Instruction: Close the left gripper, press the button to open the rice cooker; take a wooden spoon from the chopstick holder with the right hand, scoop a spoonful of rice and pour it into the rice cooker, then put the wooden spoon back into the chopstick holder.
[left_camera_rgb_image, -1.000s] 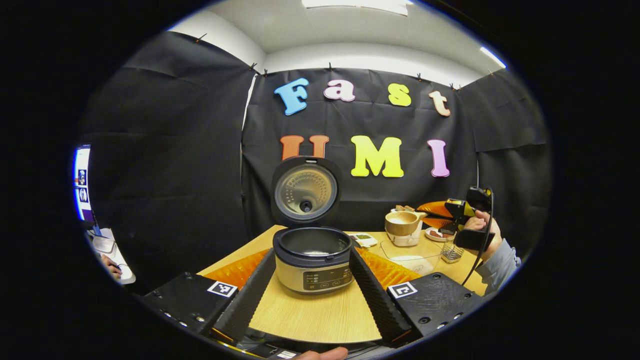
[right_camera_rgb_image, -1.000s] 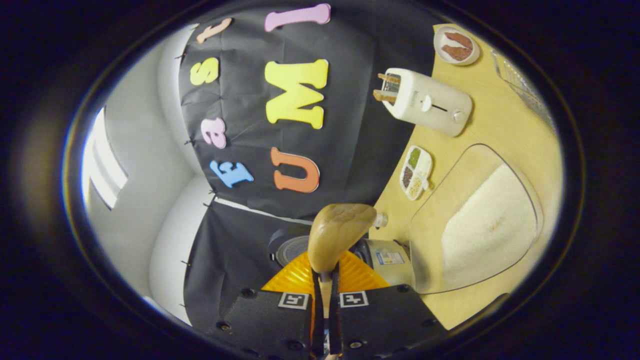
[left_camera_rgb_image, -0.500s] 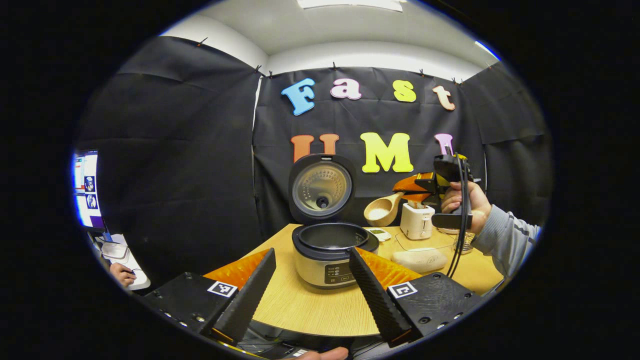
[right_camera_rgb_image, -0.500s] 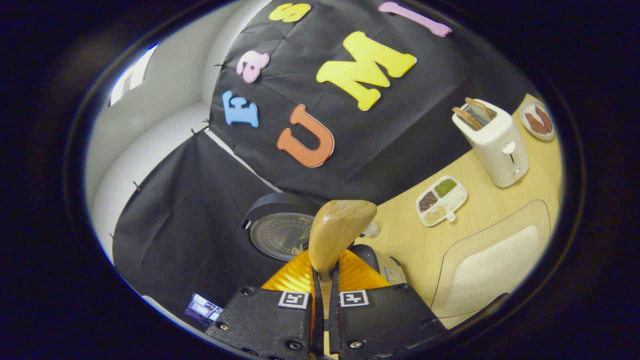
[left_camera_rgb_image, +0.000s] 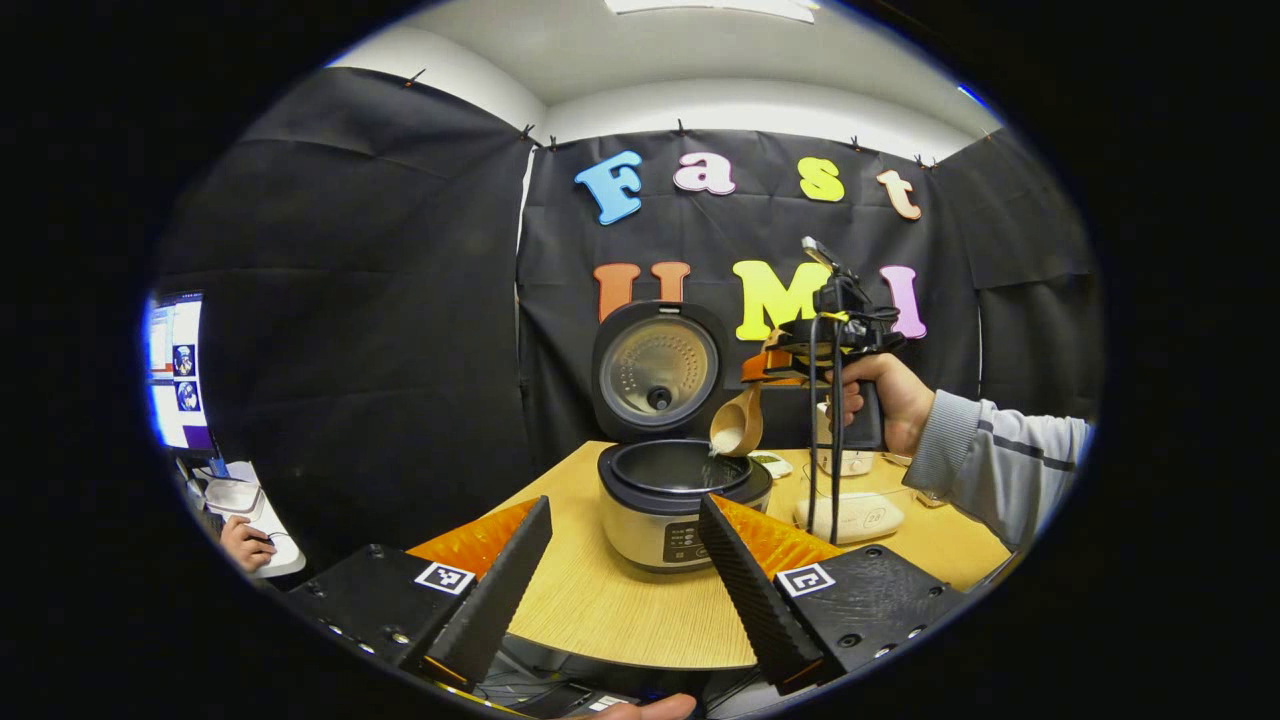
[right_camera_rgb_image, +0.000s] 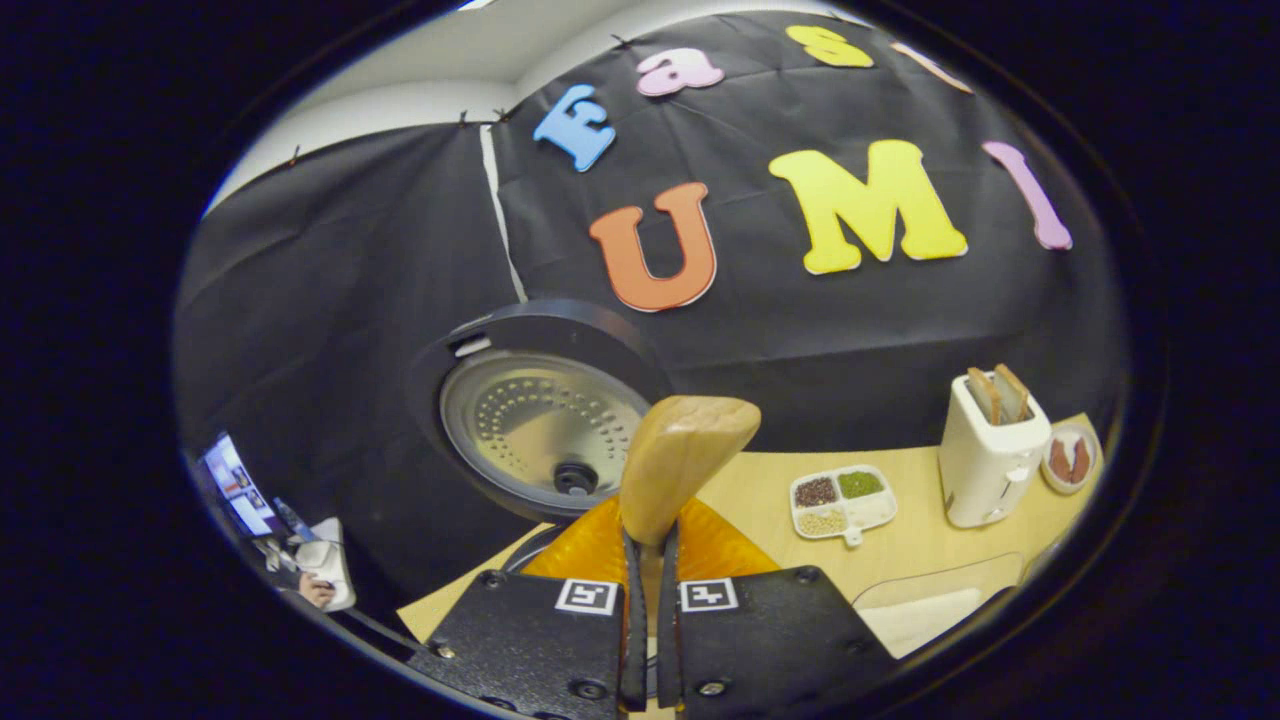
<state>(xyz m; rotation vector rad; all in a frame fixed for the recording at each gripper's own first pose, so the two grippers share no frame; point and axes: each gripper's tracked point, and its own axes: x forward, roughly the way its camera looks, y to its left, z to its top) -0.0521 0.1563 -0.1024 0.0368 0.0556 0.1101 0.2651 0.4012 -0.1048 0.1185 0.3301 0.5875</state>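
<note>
Landmark: the cooker (left_camera_rgb_image: 683, 495), which stood on the table (left_camera_rgb_image: 620, 620) with its lid (left_camera_rgb_image: 657, 371) swung up behind the pot, inner plate facing forward.

Left gripper (left_camera_rgb_image: 625, 570): fingers were spread wide with nothing between them. It sat low and in front of the cooker, well apart from it, with the cooker framed in the gap between the two fingers.

Right gripper (left_camera_rgb_image: 775, 362): seen from the left gripper view, it was held in a hand (left_camera_rgb_image: 885, 400) up and to the right of the cooker, level with the lid. In the right gripper view the right gripper's own fingers (right_camera_rgb_image: 634, 640) were nearly together, both pressing on the handle of the spoon (right_camera_rgb_image: 680, 462).

Spoon (left_camera_rgb_image: 738, 424): the bowl hung down from the right gripper, tilted, directly over the right rim of the pot. White rice (left_camera_rgb_image: 728, 440) showed in the bowl, with a thin trail at its lower lip toward the pot opening. Whether the lip touched the rim could not be told. From the right gripper view the back of the spoon bowl stood just ahead of the fingertips, with the lid (right_camera_rgb_image: 540, 425) just left of it.

Right of the cooker, on the table: a clear bowl of rice (left_camera_rgb_image: 850, 512), a divided dish (right_camera_rgb_image: 842, 498), a toaster (right_camera_rgb_image: 990, 455).
</note>
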